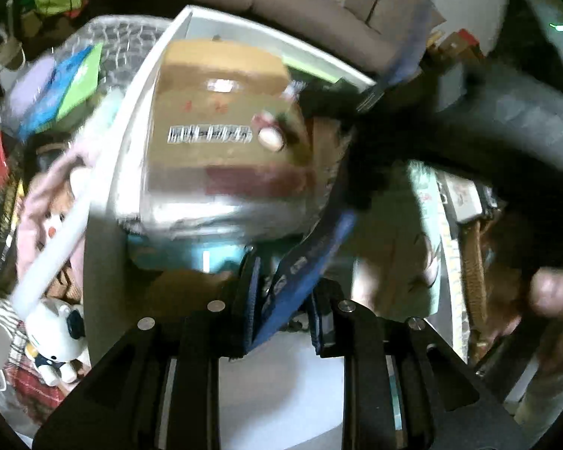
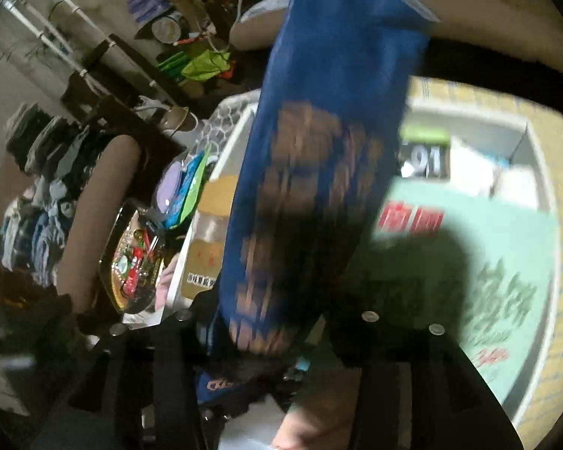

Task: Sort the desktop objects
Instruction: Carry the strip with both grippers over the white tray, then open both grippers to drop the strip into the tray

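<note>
Both grippers are on one blue packet (image 2: 330,157): left gripper (image 1: 287,300) clenched on its lower edge, right gripper (image 2: 266,341) looks loosened around it, though blur makes that iffy. Packet hangs over the white bin (image 1: 131,112) holding a cardboard box (image 1: 221,112)
</note>
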Available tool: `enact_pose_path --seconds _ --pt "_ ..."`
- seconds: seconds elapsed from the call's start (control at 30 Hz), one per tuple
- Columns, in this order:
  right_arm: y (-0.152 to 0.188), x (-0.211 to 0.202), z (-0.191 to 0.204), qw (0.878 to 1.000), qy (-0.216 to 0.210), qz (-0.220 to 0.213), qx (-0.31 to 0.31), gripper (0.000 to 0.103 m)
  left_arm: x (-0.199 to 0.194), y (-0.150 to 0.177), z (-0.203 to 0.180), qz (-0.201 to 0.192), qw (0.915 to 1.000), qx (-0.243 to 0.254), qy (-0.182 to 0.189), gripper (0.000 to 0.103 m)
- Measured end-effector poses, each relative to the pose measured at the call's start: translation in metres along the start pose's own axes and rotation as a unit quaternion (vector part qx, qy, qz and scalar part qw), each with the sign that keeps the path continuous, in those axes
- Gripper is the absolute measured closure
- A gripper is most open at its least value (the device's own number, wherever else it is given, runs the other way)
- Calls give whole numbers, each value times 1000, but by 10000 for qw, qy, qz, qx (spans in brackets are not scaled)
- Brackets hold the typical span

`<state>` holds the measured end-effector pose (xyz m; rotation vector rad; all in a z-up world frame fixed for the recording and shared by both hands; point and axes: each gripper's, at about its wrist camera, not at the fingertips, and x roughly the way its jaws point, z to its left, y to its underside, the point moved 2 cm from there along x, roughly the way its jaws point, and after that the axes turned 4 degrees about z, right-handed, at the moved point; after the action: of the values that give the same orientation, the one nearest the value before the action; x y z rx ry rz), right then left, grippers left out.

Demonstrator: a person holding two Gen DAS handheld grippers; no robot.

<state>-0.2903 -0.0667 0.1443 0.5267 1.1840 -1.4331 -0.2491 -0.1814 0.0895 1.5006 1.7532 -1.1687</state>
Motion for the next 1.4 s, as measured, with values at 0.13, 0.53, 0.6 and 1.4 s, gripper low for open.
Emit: enact_pose_path --seconds 0.13,0.53,0.6,1.4 --pt "-4 -24 -5 9972 516 -487 -242 37 7 15 -2 82 9999 43 -113 83" --pt "-51 -16 33 9876 1171 -836 -624 38 -6 25 -15 -222 9986 -471 103 45" --pt "-59 -27 32 9807 1500 -1024 -725 33 -13 27 -16 -311 9987 -405 50 34" --pt "50 -44 5 9937 207 -36 -1104 68 -40 75 -73 -548 9969 447 -352 10"
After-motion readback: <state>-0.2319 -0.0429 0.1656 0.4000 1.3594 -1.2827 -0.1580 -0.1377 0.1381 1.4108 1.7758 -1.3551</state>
